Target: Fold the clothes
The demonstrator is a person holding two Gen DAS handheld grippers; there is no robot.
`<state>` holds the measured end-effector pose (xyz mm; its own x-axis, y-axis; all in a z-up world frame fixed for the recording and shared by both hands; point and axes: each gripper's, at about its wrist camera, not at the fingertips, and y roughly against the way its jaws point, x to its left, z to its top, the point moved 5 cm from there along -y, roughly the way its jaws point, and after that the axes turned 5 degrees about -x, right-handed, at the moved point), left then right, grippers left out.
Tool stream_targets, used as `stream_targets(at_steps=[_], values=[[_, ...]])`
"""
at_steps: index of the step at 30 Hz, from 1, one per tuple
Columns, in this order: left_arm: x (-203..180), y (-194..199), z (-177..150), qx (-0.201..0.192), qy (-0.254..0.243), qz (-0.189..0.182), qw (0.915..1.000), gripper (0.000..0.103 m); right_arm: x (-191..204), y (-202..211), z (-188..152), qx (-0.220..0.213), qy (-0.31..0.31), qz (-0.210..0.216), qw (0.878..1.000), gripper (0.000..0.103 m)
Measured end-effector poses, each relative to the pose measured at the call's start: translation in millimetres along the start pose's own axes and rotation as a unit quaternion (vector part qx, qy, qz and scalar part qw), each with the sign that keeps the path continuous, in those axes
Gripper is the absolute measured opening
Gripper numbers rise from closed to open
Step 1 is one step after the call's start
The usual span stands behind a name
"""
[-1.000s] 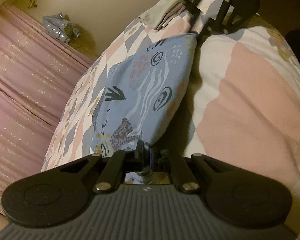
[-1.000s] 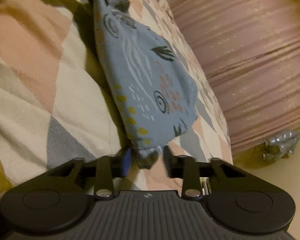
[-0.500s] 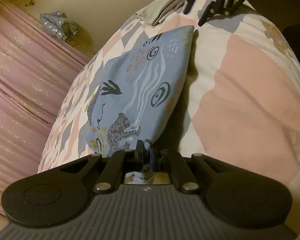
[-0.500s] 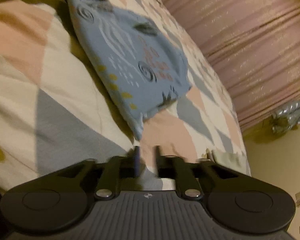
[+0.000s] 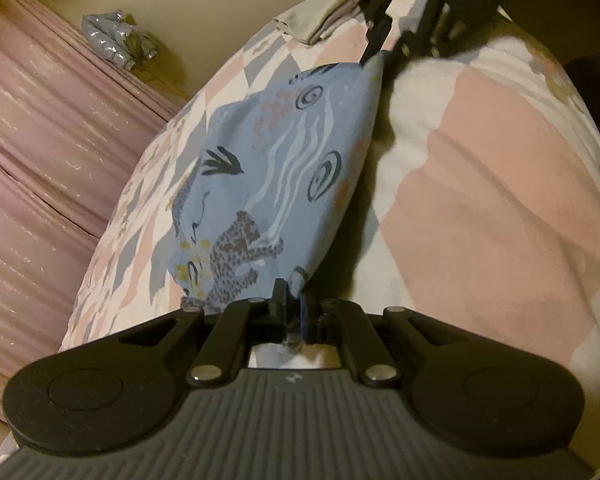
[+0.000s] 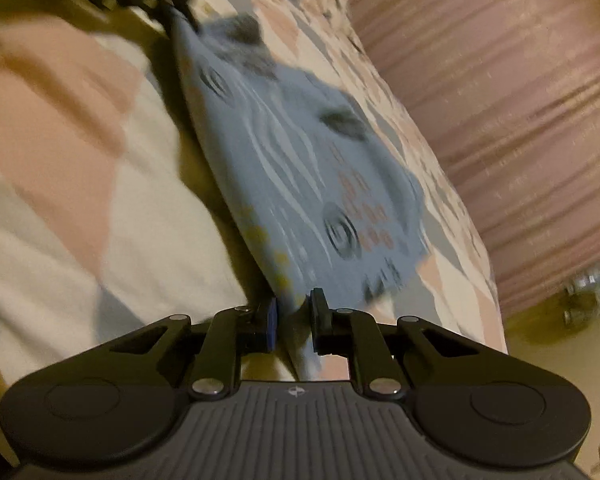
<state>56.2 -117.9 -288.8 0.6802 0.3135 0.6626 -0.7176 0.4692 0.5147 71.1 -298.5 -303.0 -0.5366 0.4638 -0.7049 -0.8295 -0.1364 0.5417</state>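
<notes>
My right claw (image 6: 293, 322) has come back to the cloth (image 5: 276, 184). Half a second ago it had let go and hung clear of the near corner with bare quilt (image 5: 500, 200) between its fingers; now that corner lies between them again. The fingers stand slightly apart with the blue fabric in the gap, so I judge them closing on it, not yet clamped; the blur hides whether the pads touch. My left claw (image 5: 291, 304) has not let go: it is closed on the opposite corner, as it was a second ago. The cloth itself, blue with swirls and a spotted cat, lies stretched along the bed between my two claws, its one long edge raised off the quilt and casting a shadow, the pink curtain (image 5: 40, 160) beyond it. With both corners in hand again, I reckon the next fold can start by carrying that edge across to the far side.
</notes>
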Motion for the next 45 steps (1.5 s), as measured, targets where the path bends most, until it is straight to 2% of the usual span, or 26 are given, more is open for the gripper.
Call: stream_targets(at_steps=[1,5,8,9,11,13,14,15,16,20,26,27,28,30,31,42,45], values=[[-1,-1,-1,0.002,0.001,-0.001,1.0,0.004,-2,0,-5,0.006,-0.006,0.0,1.0,0.0],[0,-1,-3,0.006,0.0,-0.005,1.0,0.004,-10,-1,-21,0.03,-0.024,-0.002,0.999,0.0],[1,4,-4,0.011,-0.007,-0.007,0.9999,0.006,-10,3,-22,0.039,-0.015,-0.013,0.999,0.0],[2,6,-5,0.013,-0.01,-0.006,0.9998,0.008,-9,6,-21,0.038,-0.013,-0.016,0.999,0.002],[2,10,-5,0.016,-0.013,-0.005,0.9998,0.009,-7,13,-14,0.03,-0.013,-0.017,0.999,0.022],[1,14,-2,0.017,-0.016,-0.003,0.9997,0.012,-5,19,-7,0.021,-0.012,-0.018,1.0,0.033],[-1,17,1,0.015,-0.02,0.0,0.9997,0.017,-4,23,-3,0.017,-0.011,-0.018,1.0,0.04],[-2,19,3,0.012,-0.023,0.003,0.9997,0.023,-3,26,0,0.013,-0.011,-0.018,1.0,0.041],[-4,21,5,0.008,-0.026,0.004,0.9996,0.024,-2,29,3,0.009,-0.011,-0.019,1.0,0.041],[-12,16,16,-0.005,-0.038,-0.001,0.9993,0.024,5,41,18,-0.008,-0.008,-0.017,1.0,0.043],[-15,-8,24,0.001,-0.041,-0.01,0.9991,0.023,27,26,45,-0.031,0.006,0.014,0.999,0.043],[-15,-11,24,0.005,-0.039,-0.012,0.9992,0.02,28,23,47,-0.032,0.007,0.018,0.999,0.043],[-14,-13,23,0.008,-0.038,-0.013,0.9992,0.016,29,19,49,-0.032,0.007,0.02,0.999,0.041],[-13,-14,21,0.012,-0.038,-0.015,0.9991,0.011,27,12,49,-0.027,0.0,0.028,0.999,0.025],[-13,-15,20,0.013,-0.04,-0.015,0.999,0.01,24,9,47,-0.022,-0.006,0.031,0.999,0.01],[-4,-13,9,0.027,-0.016,-0.018,0.9993,0.007,16,18,30,0.013,-0.045,0.028,0.999,0.009],[-3,-11,8,0.029,-0.02,-0.017,0.9993,0.007,14,23,26,0.022,-0.049,0.021,0.998,0.005]])
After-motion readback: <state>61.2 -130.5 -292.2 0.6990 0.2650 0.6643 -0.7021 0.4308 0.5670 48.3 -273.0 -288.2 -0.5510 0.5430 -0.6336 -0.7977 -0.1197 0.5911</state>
